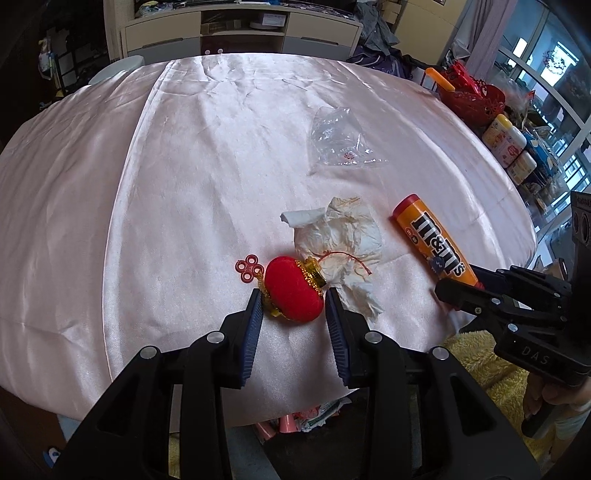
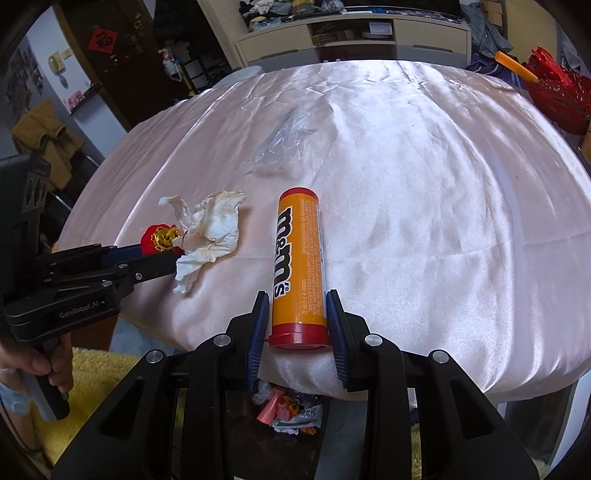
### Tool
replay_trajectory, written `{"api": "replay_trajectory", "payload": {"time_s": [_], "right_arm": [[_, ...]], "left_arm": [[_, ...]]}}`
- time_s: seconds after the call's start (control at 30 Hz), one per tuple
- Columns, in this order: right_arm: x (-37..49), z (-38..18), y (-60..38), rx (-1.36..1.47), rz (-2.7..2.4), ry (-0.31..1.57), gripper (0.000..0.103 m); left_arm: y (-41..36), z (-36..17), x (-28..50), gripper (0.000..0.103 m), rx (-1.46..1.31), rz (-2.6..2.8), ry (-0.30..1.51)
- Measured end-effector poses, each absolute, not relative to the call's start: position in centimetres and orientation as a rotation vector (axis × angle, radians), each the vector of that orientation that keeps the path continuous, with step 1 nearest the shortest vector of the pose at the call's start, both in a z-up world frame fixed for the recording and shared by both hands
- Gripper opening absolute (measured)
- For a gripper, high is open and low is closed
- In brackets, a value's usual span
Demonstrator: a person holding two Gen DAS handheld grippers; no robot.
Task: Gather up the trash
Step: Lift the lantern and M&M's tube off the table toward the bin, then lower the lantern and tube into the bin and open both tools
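Observation:
A red velvet lantern ornament (image 1: 291, 291) with gold trim lies on the pink satin tablecloth (image 1: 184, 184). My left gripper (image 1: 293, 295) is open with a finger on each side of it. A crumpled white tissue (image 1: 343, 236) lies just beyond, and a clear plastic bag (image 1: 340, 138) farther back. An orange M&M's tube (image 2: 299, 266) lies lengthwise on the cloth. My right gripper (image 2: 297, 301) is open and straddles the tube's near red-capped end. The lantern (image 2: 160, 240), the tissue (image 2: 210, 229) and the left gripper (image 2: 147, 262) show at the left of the right wrist view.
Below the table's near edge, a dark bin holds wrappers and scraps (image 2: 288, 410). A yellow fluffy cloth (image 1: 480, 362) lies at the near right. A red basket (image 1: 472, 96) and bottles (image 1: 506, 140) stand at the far right. A white cabinet (image 1: 240, 33) stands behind.

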State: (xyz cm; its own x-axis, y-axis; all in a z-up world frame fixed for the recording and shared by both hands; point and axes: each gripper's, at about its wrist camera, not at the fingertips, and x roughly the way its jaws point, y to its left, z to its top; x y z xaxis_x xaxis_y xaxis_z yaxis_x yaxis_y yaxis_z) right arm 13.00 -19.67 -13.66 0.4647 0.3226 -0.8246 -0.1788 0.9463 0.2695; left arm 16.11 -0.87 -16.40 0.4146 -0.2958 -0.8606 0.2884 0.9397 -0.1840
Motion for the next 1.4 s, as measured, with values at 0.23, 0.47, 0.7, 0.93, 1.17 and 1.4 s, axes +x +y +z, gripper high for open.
{"api": "replay_trajectory", "payload": {"time_s": [0.23, 0.47, 0.7, 0.93, 1.17, 1.4], "right_arm": [[12.7, -13.7, -19.6, 0.151, 0.313, 1.044, 0.033], [11.5, -13.6, -19.9, 0.153, 0.308, 1.036, 0.033], [9.1, -12.1, -20.7, 0.152, 0.306, 1.000, 0.033], [5.7, -11.4, -20.9, 0.157, 0.322, 0.986, 0.033], [2.7, -12.0, -20.6, 0.167, 0.343, 1.001, 0.033], [1.9, -13.2, -20.4, 0.179, 0.350, 1.031, 0.032]], "left_arm": [[-0.7, -16.4, 15.1, 0.031, -0.030, -0.382, 1.076], [-0.7, -16.2, 13.4, 0.030, -0.028, -0.379, 1.061], [-0.9, -15.2, 10.1, 0.030, -0.018, -0.386, 1.035], [-1.3, -14.6, 5.7, 0.030, -0.015, -0.402, 1.017], [-1.4, -16.0, 2.0, 0.030, -0.017, -0.406, 1.038], [-1.3, -18.1, 1.0, 0.030, -0.063, -0.401, 1.079]]}}
